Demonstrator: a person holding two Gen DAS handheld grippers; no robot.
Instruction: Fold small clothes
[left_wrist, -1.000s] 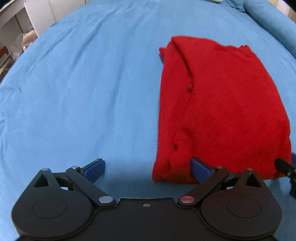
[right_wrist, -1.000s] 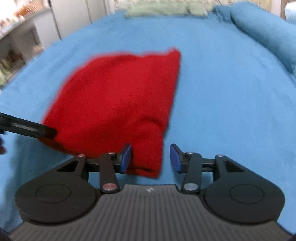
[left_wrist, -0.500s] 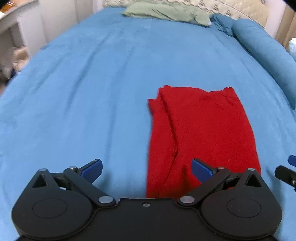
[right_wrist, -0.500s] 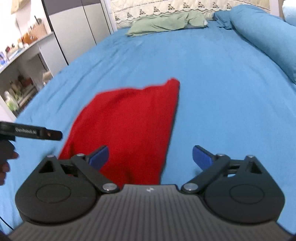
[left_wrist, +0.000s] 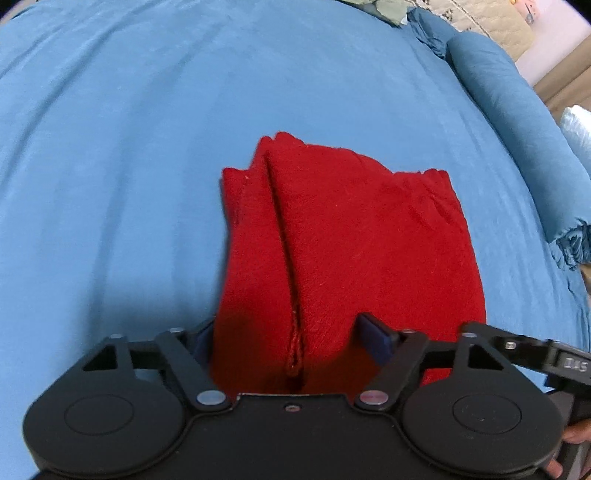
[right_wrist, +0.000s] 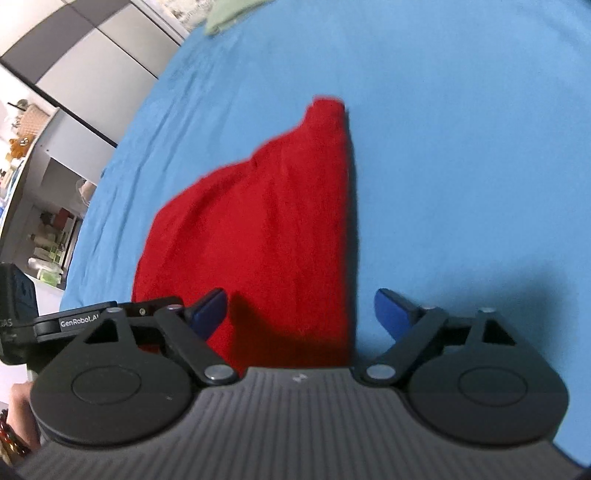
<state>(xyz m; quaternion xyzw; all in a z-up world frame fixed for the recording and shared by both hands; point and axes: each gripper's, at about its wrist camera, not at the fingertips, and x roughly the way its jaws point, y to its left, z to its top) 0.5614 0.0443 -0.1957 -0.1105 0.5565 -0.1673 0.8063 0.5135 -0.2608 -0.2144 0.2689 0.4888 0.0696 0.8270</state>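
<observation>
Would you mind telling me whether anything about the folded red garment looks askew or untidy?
Slightly, yes. On the red garment, the far left corner shows uneven layers: lower edges stick out past the top fold instead of lining up. Otherwise it lies flat on the blue bedsheet, with no damage visible.

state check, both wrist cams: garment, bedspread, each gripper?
red garment: folded into a rough rectangle, lying flat on the bed, a seam ridge running along its left part.
blue bedspread: spread out, lightly creased.
left gripper: open, fingers straddling the garment's near edge, not clamped.
right gripper: open, over the garment's near right corner, not clamped.
green cloth: crumpled at the far end of the bed.
</observation>
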